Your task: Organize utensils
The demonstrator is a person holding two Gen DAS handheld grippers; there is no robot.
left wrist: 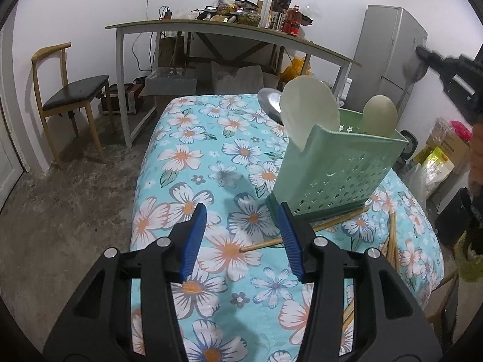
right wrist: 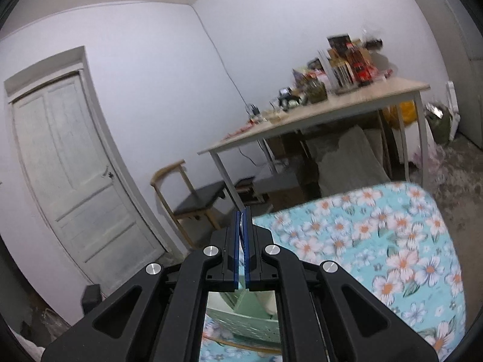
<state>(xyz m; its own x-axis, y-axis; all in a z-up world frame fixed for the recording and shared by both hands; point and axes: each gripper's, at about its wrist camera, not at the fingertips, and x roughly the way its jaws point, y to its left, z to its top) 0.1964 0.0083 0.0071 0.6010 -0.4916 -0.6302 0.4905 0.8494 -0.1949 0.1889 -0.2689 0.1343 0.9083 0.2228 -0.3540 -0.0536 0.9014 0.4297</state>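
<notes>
Right now the left gripper (left wrist: 243, 238) is hovering low over the floral cloth (left wrist: 193, 157), its blue pads (left wrist: 193, 241) spread wide with nothing between them. Just beyond it the green perforated utensil holder (left wrist: 335, 169) is standing on the cloth, slightly tilted in this view. Two pale, rounded utensil heads are sticking up out of the holder: a large one (left wrist: 308, 111) at its near-left corner and a smaller one (left wrist: 380, 116) toward its right side. A shiny metal ladle bowl (left wrist: 270, 101) is peeking out behind the large pale head. At the foot of the holder a wooden chopstick (left wrist: 305, 232) is lying across the cloth, passing behind the gripper's right finger, and more chopsticks (left wrist: 391, 241) are lying in a loose bunch to the right of the holder's base.

The right gripper (right wrist: 242, 241) is being held high above the holder, with its pads (right wrist: 248, 241) pressed nearly together on something thin and pale; what that thing is cannot be told. Part of the holder (right wrist: 241, 319) is showing below, through the gripper's frame. In the left view a dark gripper body (left wrist: 452, 72) is hanging in the air up and to the right of the holder, blurred.

Beyond the holder, across the room, a cluttered table (left wrist: 229, 30), a wooden chair (left wrist: 72, 96) and a grey fridge (left wrist: 389, 57) are standing.
</notes>
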